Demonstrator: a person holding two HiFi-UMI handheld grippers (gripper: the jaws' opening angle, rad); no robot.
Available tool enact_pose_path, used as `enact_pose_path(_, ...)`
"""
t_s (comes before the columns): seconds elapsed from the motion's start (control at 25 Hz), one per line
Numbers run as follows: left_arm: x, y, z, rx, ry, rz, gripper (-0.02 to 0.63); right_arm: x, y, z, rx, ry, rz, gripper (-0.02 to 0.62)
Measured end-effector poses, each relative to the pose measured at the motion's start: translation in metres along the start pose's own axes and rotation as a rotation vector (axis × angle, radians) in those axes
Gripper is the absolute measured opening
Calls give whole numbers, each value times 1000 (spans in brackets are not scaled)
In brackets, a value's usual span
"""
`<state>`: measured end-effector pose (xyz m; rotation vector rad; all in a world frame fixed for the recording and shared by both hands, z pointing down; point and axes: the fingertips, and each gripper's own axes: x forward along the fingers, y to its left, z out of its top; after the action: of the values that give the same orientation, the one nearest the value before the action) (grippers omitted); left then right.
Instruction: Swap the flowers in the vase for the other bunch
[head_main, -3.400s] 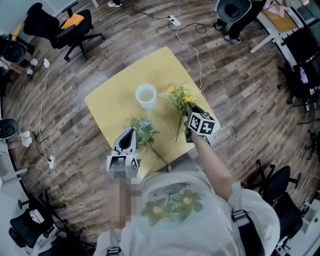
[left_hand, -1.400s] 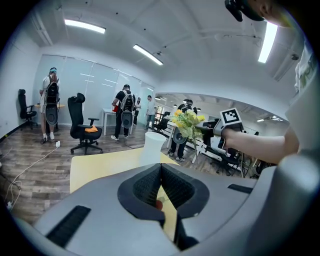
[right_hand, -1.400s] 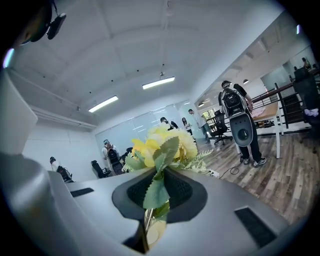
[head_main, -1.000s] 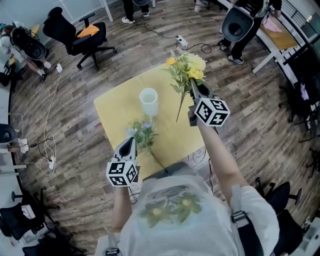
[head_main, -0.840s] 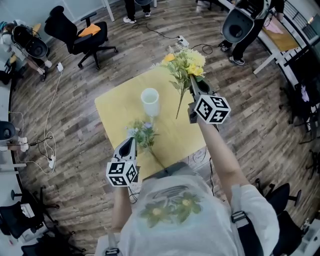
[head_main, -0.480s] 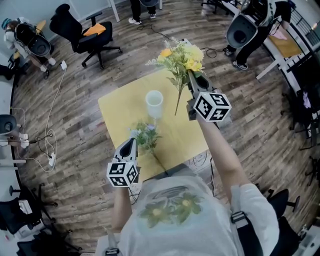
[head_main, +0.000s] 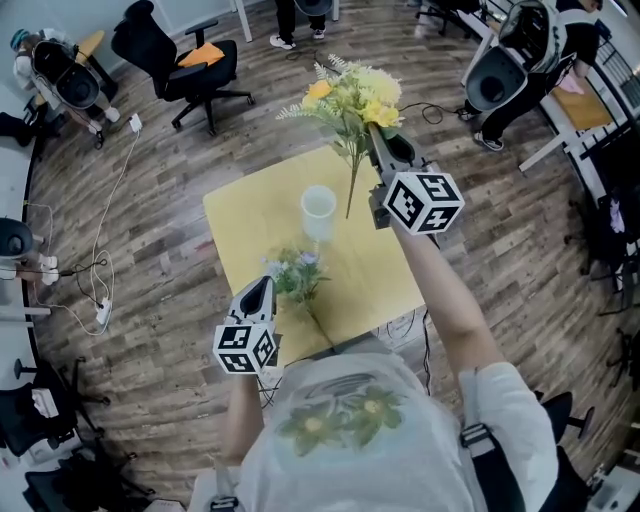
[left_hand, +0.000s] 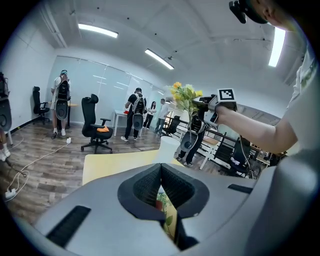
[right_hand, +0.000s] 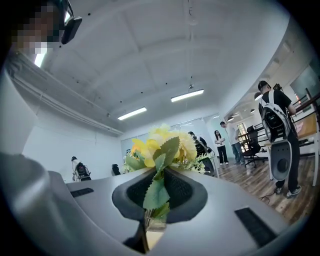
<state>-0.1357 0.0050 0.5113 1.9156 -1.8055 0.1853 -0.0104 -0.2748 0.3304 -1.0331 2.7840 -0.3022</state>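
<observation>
Yellow flowers (head_main: 350, 92) held up over the tabletop (head_main: 240, 215)
Head view: the right gripper (head_main: 372, 133) holds them in the air by the white vase (head_main: 319, 208); the purple bunch (head_main: 296, 276) lies on the tabletop beside the left gripper (head_main: 259, 287); left gripper view: jaws pressed together; right gripper view: jaws pinch the green stem.
</observation>
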Motion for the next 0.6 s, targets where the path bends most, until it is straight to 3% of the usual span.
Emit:
enact_pose_path(0.36,-1,15,0,-24,-1,37,17,36,23,9,-16,-26,64,55)
enact_pose_path(0.6,-4,26,-1,-38,1,66,17,54,35,-7,-81,-17,82,55)
